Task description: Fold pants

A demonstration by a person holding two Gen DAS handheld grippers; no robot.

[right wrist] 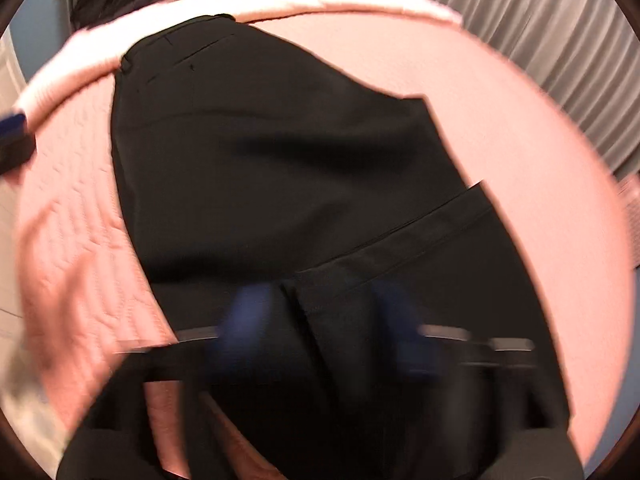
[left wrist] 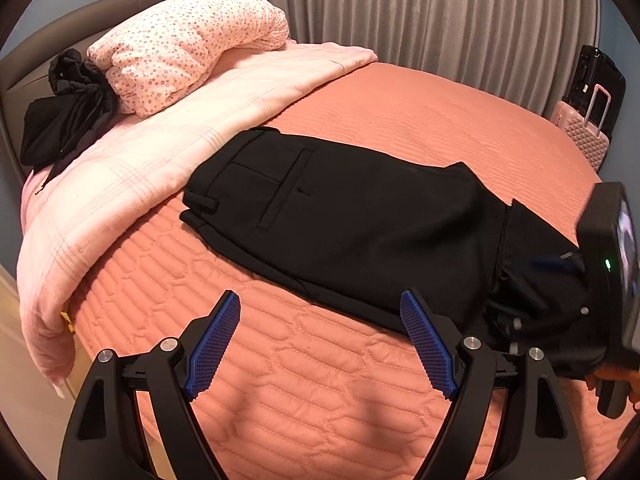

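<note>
Black pants (left wrist: 352,216) lie on the salmon quilted bed (left wrist: 304,384), waistband toward the pillow, back pocket up. My left gripper (left wrist: 320,340) is open and empty, hovering over the quilt just in front of the pants' near edge. My right gripper (right wrist: 324,320) is blurred by motion; its blue fingers (right wrist: 246,320) stand apart on either side of a raised fold of the pants' leg end (right wrist: 360,264). In the left wrist view the right gripper's body (left wrist: 608,280) sits at the far right over the bunched leg end.
A pale pink blanket (left wrist: 132,168) and a spotted pink pillow (left wrist: 188,40) lie at the head of the bed, with a black garment (left wrist: 68,112) beside them. Grey curtains (left wrist: 432,20) and a pink suitcase (left wrist: 584,136) stand beyond the bed.
</note>
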